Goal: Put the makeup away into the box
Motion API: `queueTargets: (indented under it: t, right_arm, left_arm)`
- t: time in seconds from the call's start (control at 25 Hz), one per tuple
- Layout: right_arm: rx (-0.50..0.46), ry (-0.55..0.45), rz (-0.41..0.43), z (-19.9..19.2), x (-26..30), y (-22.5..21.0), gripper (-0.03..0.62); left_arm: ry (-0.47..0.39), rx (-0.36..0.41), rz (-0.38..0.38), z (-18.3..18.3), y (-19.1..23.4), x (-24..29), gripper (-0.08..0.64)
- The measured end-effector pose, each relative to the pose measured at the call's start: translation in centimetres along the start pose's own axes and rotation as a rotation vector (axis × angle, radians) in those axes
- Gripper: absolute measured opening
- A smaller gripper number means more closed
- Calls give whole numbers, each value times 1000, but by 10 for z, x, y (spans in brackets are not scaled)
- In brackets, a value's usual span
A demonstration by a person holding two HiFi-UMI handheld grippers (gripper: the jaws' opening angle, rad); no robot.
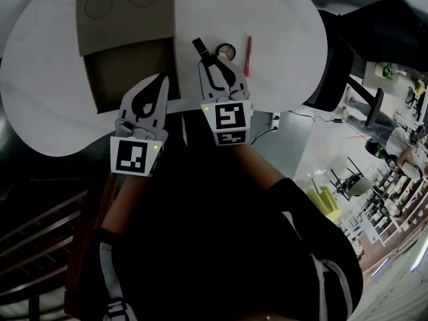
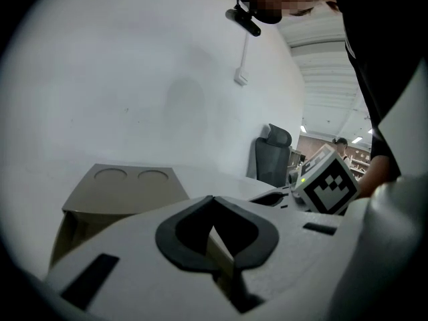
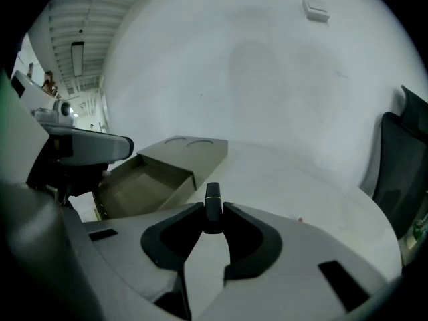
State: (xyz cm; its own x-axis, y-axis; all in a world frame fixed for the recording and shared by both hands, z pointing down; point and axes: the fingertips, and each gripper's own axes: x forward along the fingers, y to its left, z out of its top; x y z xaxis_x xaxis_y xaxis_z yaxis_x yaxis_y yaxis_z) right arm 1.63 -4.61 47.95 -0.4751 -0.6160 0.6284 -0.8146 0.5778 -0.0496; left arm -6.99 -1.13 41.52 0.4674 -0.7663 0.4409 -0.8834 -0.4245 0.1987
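Forearms fwd, side by side: L gripper [image 1: 162, 80] jaws pinch box [image 1: 127, 20] wall, R gripper [image 3: 212, 221] jaws clamp black tube [image 3: 212, 202]; only head view shows red pencil [image 1: 248, 54], round compact [image 1: 226, 50].

- A white, round-edged bench [image 1: 40, 79] fills the frame.
- A black office chair [image 1: 341, 65] stands at its right edge.
- A small white socket block [image 1: 275, 120] lies on the floor below.

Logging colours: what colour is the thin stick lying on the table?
The thin stick is reddish pink, clearest in head view.
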Motion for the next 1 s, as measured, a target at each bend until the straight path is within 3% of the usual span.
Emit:
queueTargets:
  t: [0.48, 1.0]
  right_arm:
    - [-24, -98, 76, 49, -14, 30, 107]
    - [-160, -72, 254, 63, 21, 108, 106]
  left_arm:
    - [-32, -19, 56, 2, 13, -20, 3]
    - [-51, -84, 225, -12, 59, -60, 3]
